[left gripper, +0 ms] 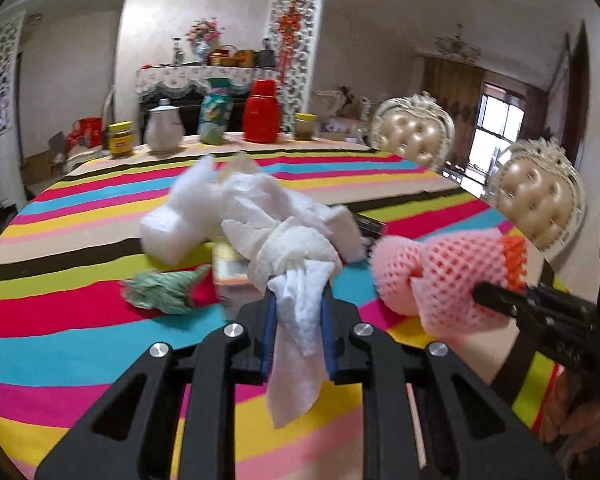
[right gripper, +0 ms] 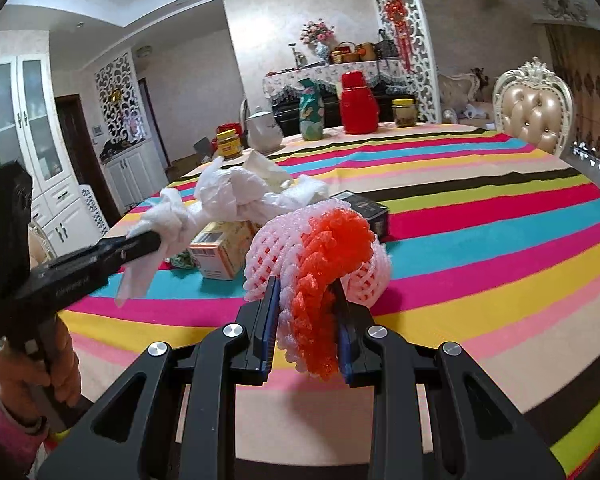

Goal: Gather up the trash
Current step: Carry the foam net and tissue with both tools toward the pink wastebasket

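A red thermos [right gripper: 358,103], white teapot [left gripper: 163,125] and yellow-lidded jar [left gripper: 120,139] stand on the striped tablecloth [right gripper: 480,216].

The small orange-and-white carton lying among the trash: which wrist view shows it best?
The right wrist view. There the carton lies in sharp focus on the striped tablecloth, two faces visible. In the left wrist view, the carton is blurred and mostly hidden behind the white tissue held by the left gripper.
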